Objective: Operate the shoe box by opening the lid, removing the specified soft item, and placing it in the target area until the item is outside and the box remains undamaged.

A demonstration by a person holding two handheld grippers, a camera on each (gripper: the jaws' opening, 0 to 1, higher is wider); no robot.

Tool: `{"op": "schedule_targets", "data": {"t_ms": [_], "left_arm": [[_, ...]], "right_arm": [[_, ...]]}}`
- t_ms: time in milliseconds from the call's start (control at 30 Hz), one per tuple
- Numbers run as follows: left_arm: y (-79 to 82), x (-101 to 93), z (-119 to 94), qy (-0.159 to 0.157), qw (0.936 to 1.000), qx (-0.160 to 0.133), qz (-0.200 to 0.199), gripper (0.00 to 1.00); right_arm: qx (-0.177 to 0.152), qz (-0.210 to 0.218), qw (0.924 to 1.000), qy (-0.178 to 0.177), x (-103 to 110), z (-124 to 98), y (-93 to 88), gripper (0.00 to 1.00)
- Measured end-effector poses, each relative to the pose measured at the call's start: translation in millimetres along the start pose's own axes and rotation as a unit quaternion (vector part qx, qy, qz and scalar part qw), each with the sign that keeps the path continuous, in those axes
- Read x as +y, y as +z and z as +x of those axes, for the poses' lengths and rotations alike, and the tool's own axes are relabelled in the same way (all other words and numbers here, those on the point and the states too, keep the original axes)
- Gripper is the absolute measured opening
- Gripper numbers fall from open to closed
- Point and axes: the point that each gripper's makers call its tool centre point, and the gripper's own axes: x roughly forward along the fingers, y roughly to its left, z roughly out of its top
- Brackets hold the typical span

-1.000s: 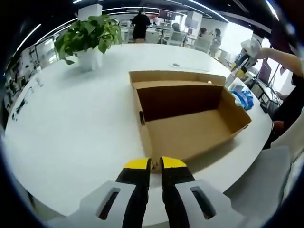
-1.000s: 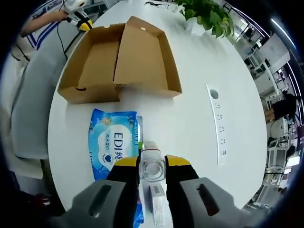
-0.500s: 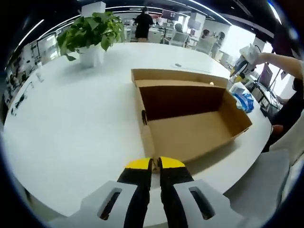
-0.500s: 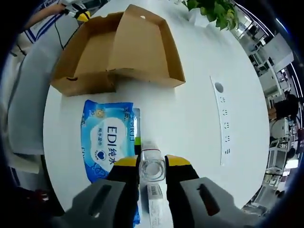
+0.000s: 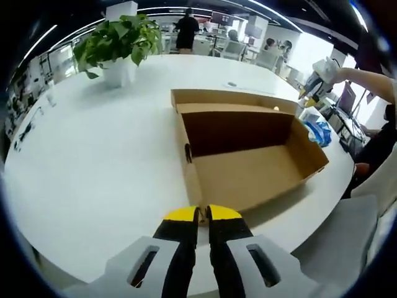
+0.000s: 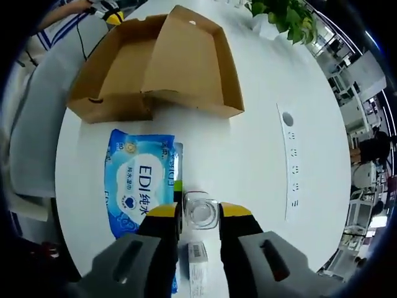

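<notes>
Cardboard shoe box (image 5: 248,149) sits open and empty on the white table (image 5: 93,155), the left gripper (image 5: 202,215) clenched with nothing between its tips at the near wall. Beside the box lies the blue wipes pack (image 6: 139,183); right gripper (image 6: 200,211) grasps a clear bottle (image 6: 200,213).

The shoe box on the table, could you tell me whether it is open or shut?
Open. The shoe box has its lid folded back, and its brown cardboard floor is bare in the left gripper view.

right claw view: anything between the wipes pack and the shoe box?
Nothing. In the right gripper view, bare white table separates the blue wipes pack from the open shoe box.
</notes>
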Motion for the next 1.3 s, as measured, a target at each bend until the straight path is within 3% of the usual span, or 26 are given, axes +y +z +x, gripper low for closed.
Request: {"op": "schedule_targets", "data": {"t_ms": [367, 500, 633, 833, 1067, 1300], "left_arm": [[0.0, 0.1, 0.1, 0.002, 1.0, 0.003, 0.0, 0.02], [0.0, -0.2, 0.1, 0.003, 1.0, 0.005, 0.003, 0.02], [-0.2, -0.3, 0.1, 0.003, 1.0, 0.005, -0.003, 0.02], [-0.7, 0.0, 0.3, 0.003, 1.0, 0.006, -0.006, 0.02], [-0.9, 0.1, -0.2, 0.002, 0.9999, 0.003, -0.016, 0.02], [-1.0, 0.5, 0.2, 0.003, 0.9998, 0.005, -0.021, 0.01]], "right_arm": [[-0.013, 0.005, 0.9997, -0.02, -5.0, -12.5, 6.3, 0.28], [-0.051, 0.058, 0.9964, -0.034, -9.8, -22.4, 24.0, 0.29], [-0.07, 0.101, 0.9914, -0.046, -12.5, -28.5, 37.7, 0.25], [-0.101, 0.184, 0.9768, -0.043, -9.4, -28.5, 61.3, 0.23], [-0.131, 0.245, 0.959, -0.054, -12.5, -19.5, 90.4, 0.21], [-0.141, 0.306, 0.9384, -0.079, -19.6, 5.8, 107.7, 0.17]]}}
